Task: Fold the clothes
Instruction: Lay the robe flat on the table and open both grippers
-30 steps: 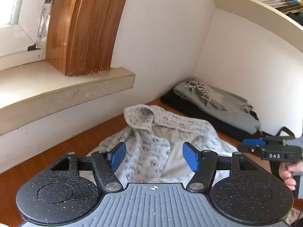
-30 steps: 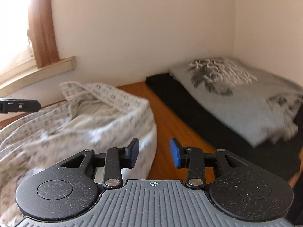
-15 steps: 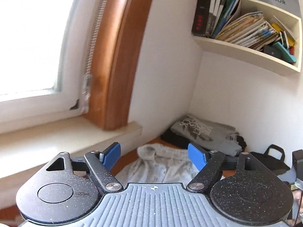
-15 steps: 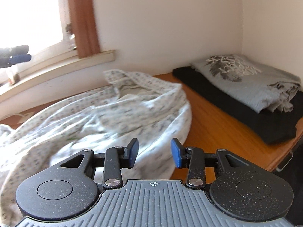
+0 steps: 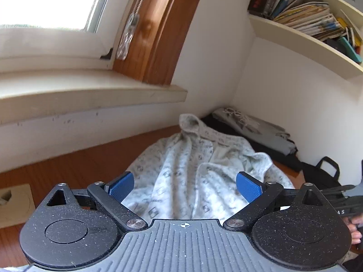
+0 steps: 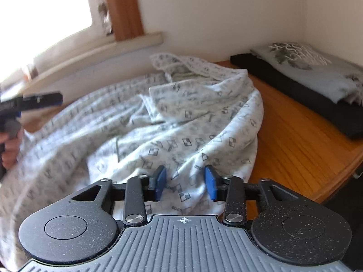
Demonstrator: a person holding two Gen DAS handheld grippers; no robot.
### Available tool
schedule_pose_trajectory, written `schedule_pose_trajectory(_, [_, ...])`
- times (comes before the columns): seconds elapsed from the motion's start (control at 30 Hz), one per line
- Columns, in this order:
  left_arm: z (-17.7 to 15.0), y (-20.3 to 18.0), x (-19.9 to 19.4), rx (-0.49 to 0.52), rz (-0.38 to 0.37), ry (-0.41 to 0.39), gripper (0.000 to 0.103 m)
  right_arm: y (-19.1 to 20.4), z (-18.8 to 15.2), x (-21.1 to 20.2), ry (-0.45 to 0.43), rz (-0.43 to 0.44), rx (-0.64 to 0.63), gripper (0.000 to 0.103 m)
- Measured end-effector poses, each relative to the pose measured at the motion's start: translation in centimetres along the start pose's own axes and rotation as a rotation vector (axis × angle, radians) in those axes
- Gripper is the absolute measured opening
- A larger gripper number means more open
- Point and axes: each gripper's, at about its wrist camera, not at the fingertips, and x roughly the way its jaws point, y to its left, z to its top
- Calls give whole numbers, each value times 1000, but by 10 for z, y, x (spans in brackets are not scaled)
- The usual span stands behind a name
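The left gripper [image 5: 185,187] had just opened wide, the right [image 6: 185,183] narrowed (both empty) above the shirt [image 6: 158,122], bare table [image 6: 295,140] alongside.

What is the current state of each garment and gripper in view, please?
Patterned white hooded garment: unfolded, crumpled in a heap on the wooden table.
Grey printed T-shirt: folded, lying on the black garment.
Black garment: folded flat beneath it.
Left gripper: jaws wide, just been opening, nothing between them.
Right gripper: jaws narrowly apart, just been closing, gripping nothing.
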Motion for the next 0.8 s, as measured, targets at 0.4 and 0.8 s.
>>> schedule_pose_trajectory(0.4, [-6,3,1,54,-11,-4,98,-71,48,-79,-244,-408,-77,4])
schedule_pose_trajectory(0.8, [-9,10,11,47,9,52,101,-100,51,-15,-129,-389,-19,33])
